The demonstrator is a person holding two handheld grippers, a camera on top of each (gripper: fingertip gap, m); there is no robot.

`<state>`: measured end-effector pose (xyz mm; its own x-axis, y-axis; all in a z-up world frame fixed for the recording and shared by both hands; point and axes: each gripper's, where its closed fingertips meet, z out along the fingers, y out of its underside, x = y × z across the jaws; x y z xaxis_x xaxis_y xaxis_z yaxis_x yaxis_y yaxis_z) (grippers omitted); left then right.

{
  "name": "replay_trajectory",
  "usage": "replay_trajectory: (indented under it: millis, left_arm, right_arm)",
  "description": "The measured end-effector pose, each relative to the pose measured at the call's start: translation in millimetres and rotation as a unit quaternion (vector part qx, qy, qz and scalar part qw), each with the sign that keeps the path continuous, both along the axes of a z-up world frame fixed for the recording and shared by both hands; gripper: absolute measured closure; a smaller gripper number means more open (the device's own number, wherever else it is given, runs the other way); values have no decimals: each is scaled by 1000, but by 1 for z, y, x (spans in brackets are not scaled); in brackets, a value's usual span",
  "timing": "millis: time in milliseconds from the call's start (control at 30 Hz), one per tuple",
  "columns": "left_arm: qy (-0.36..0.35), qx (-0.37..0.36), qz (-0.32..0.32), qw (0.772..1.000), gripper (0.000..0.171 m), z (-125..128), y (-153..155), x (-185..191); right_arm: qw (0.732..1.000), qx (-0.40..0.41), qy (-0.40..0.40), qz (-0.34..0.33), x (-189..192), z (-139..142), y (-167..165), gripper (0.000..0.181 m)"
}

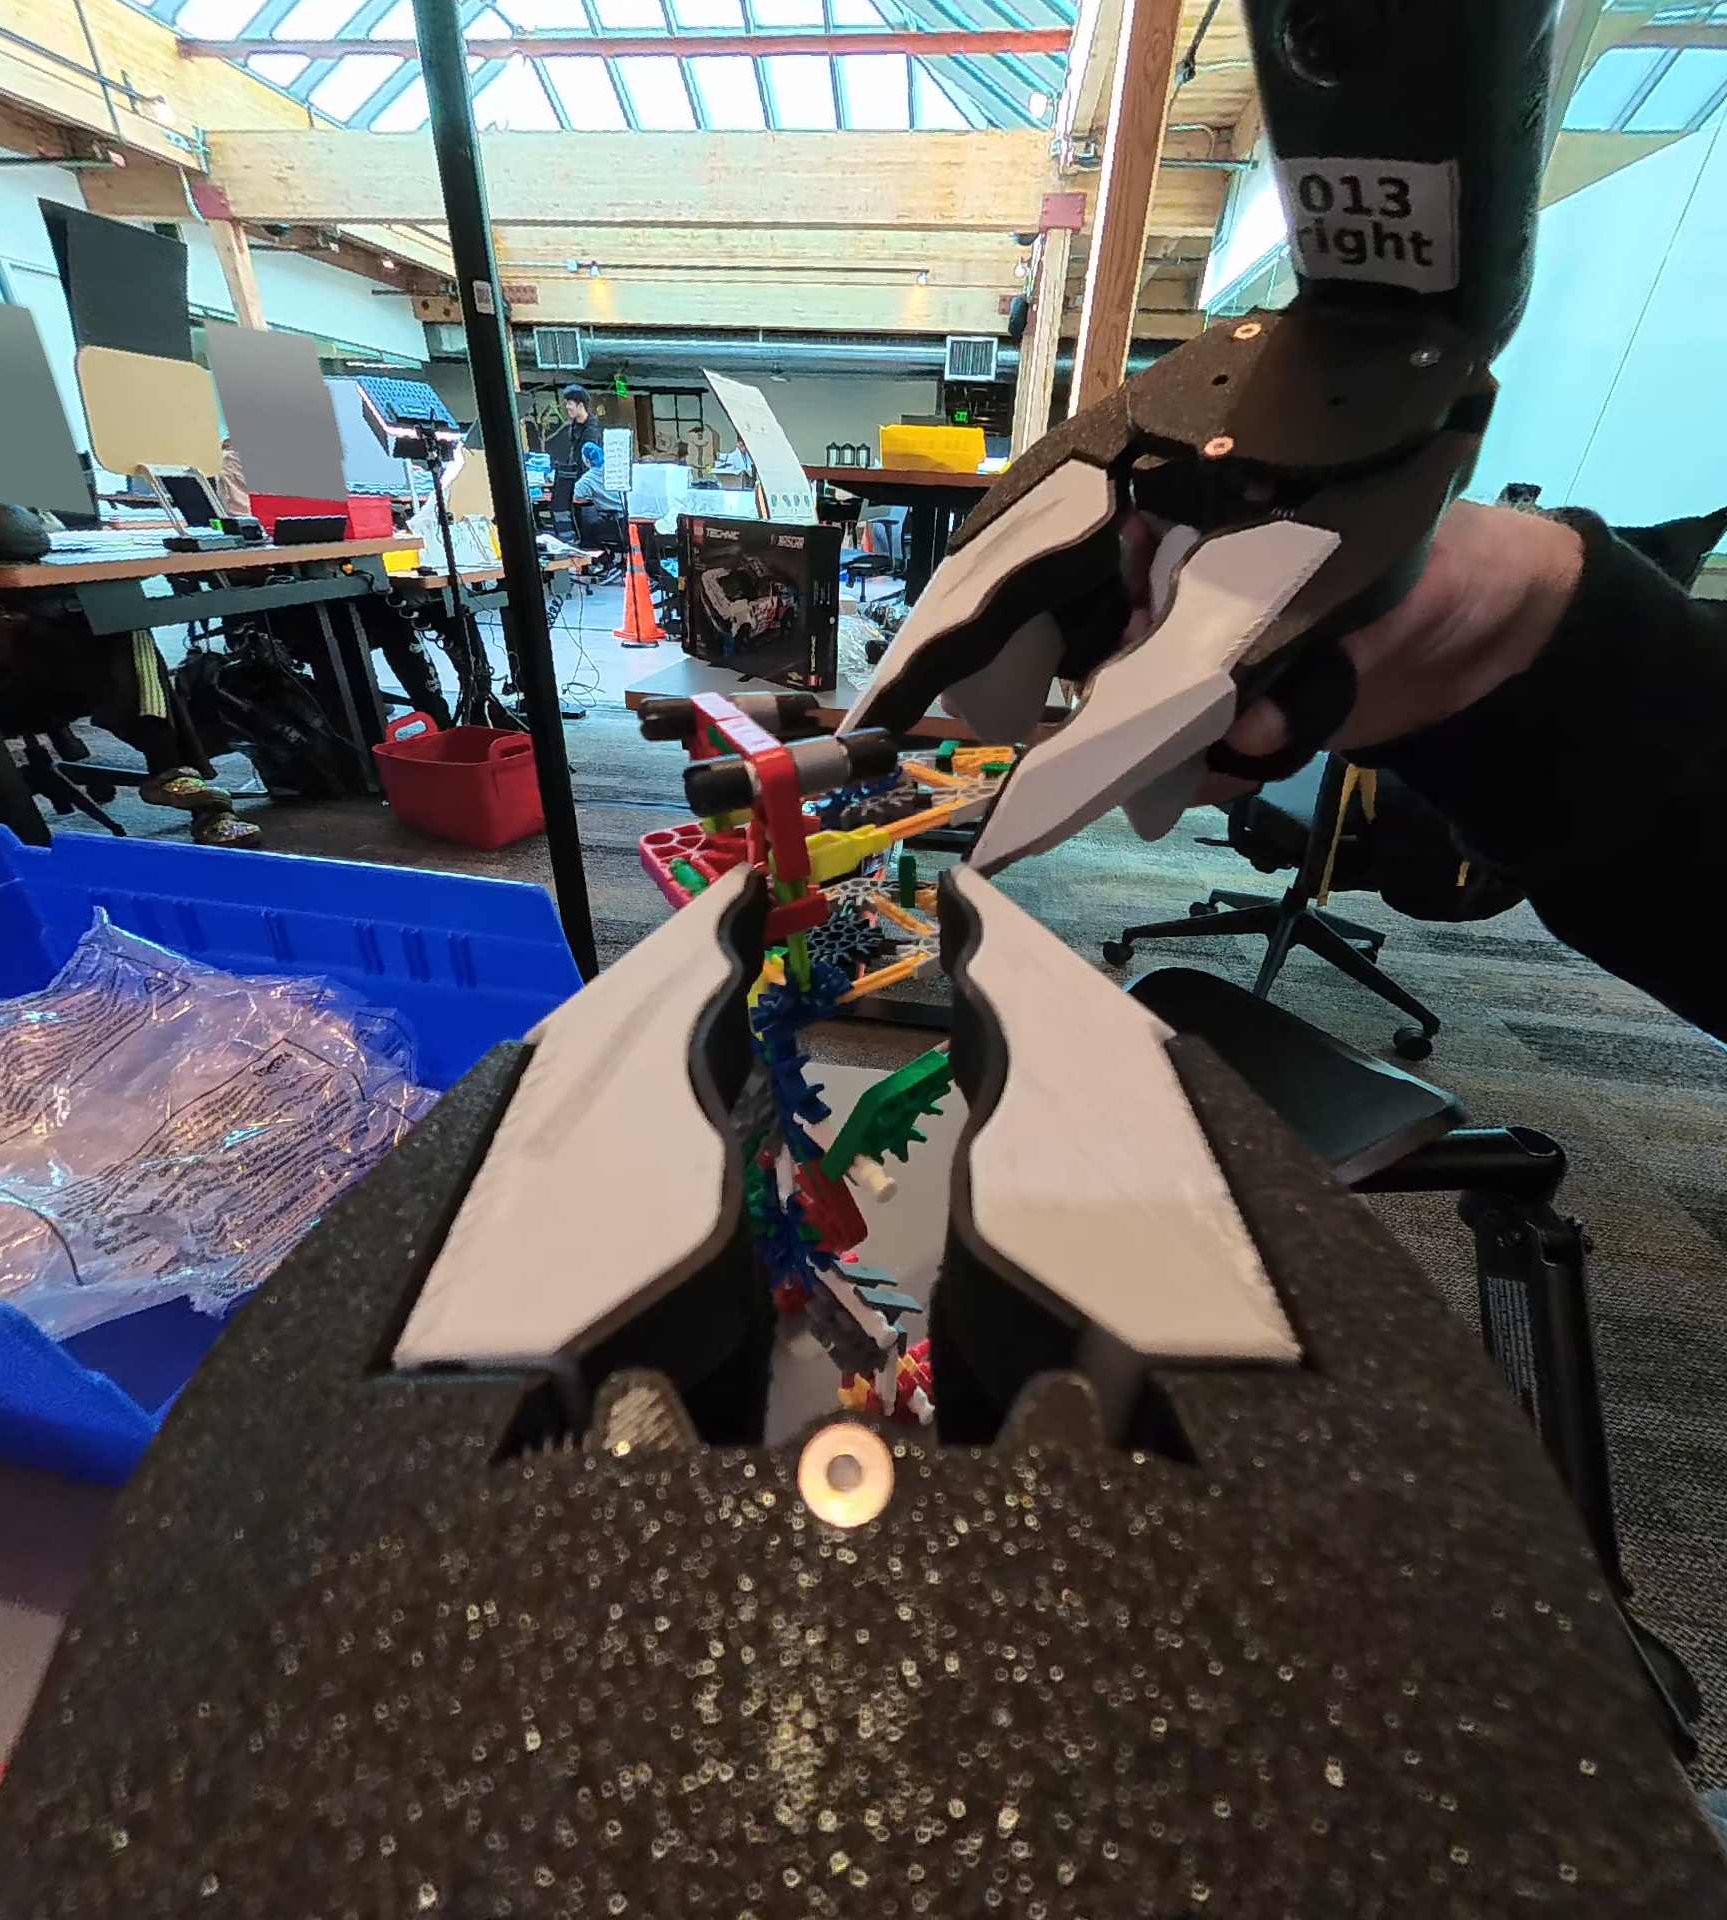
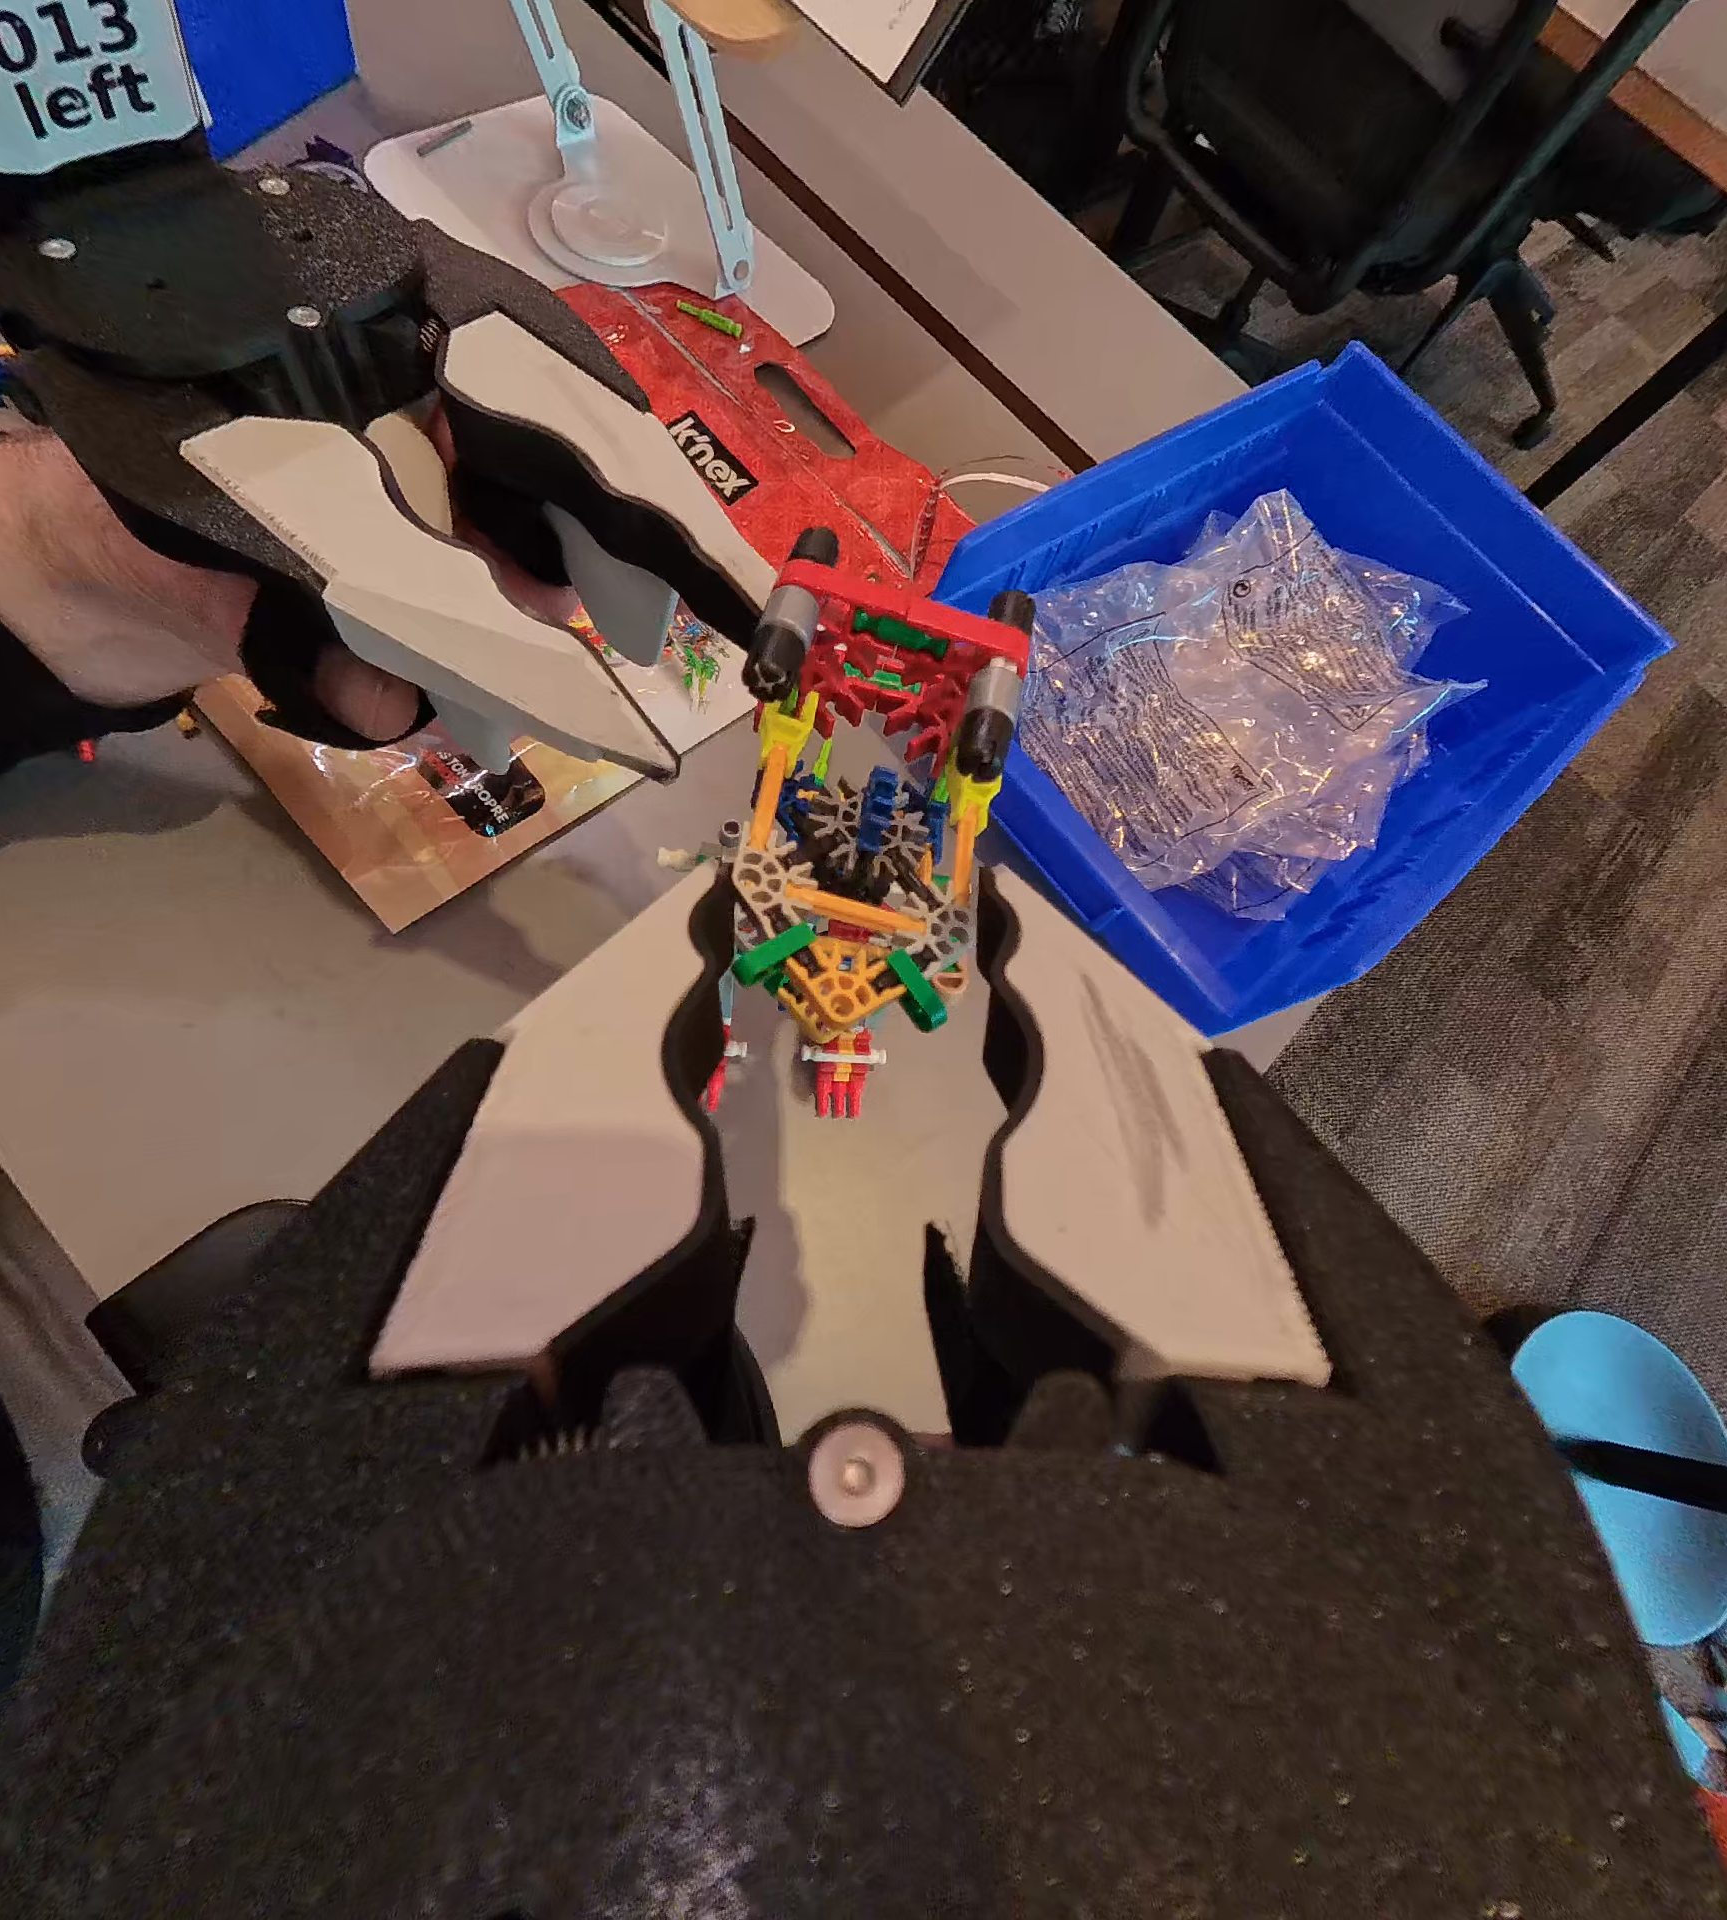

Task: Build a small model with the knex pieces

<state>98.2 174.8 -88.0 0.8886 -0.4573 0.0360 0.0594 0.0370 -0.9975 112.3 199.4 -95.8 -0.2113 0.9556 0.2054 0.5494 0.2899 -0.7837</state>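
From the right wrist view, the left gripper (image 2: 719, 691) hangs spread at ten o'clock of the rod-and-connector model (image 2: 869, 831), one finger by its grey roller. The right gripper (image 2: 854, 904) pinches the model's near end, held aloft. At three o'clock sits a blue bin (image 2: 1410, 447) of plastic bags (image 2: 1243, 707).

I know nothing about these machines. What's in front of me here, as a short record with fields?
Setting: grey table in an open workshop
Main object: colourful toy model built of rods and connectors, red frame with rollers at one end
Right gripper: fingers closed on the model's yellow and grey end
Left gripper: fingers straddle a thin part of the model; grip unclear
Beside: blue bin holding clear plastic bags
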Motion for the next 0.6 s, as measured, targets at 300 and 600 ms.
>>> replay_trajectory:
  millis: [300,600]
  left_arm:
    - [6,2,-2,1000,140,-1,0,3]
    - [21,6,-2,1000,139,-1,-1,7]
  right_arm:
    - [1000,24,-8,18,1,-2,2,138]
    - [998,32,-26,54,3,-3,4,138]
